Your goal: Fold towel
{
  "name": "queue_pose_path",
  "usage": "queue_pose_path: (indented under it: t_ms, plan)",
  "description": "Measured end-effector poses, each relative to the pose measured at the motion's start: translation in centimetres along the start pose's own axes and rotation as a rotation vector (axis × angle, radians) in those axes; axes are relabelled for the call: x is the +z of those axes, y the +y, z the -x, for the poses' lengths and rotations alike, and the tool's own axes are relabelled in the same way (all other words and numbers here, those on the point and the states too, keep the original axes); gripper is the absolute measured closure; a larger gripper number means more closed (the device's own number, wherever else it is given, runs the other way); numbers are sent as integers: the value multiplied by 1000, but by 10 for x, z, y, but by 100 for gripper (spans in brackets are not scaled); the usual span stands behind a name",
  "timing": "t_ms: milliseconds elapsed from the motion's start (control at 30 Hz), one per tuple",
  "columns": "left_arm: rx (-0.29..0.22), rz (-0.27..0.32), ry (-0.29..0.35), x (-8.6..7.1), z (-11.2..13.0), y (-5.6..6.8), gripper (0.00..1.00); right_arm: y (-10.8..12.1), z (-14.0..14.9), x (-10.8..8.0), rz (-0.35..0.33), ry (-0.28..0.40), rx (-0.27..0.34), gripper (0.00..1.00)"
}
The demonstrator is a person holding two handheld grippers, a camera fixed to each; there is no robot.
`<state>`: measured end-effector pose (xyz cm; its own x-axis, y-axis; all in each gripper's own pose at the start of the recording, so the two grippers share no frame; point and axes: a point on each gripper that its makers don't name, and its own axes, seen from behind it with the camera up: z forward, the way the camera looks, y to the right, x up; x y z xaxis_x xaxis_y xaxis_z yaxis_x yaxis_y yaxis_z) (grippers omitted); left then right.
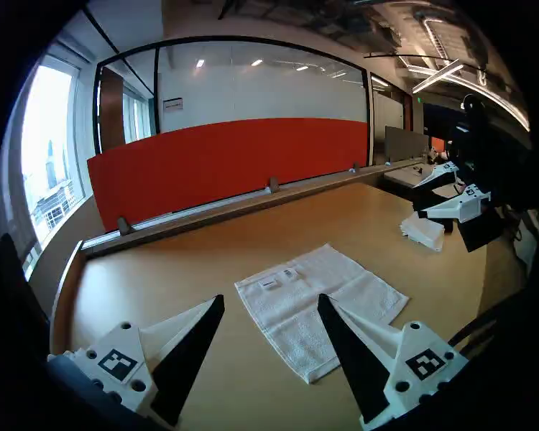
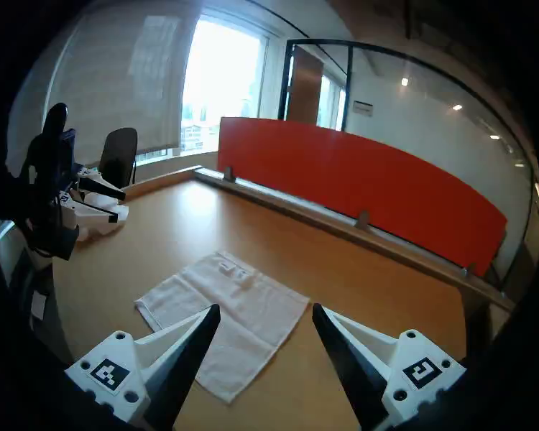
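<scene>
Left gripper view: a wide wooden desk [image 1: 162, 287] runs to a red divider [image 1: 226, 161] along its far edge. A white towel [image 1: 305, 316] lies flat on the desk, near its middle. The left gripper [image 1: 269, 298] points at the towel from the near side, its fingers spread wide and holding nothing. In the right gripper view, the right gripper [image 2: 264, 307] faces the towel [image 2: 226, 316] the same way, wide apart and empty. A small folded white cloth [image 1: 422, 231] sits far right. Two small labels [image 1: 279, 279] mark the towel's far edge.
</scene>
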<state>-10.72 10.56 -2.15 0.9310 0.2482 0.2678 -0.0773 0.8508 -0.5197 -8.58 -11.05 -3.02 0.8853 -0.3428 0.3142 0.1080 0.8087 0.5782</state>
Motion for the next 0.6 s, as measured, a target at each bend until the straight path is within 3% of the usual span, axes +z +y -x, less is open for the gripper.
queue_pose_path:
  t_ms: [600]
  plan:
    - [21, 42, -119, 26, 72, 16, 3, -23, 75, 29, -50, -92, 1, 0]
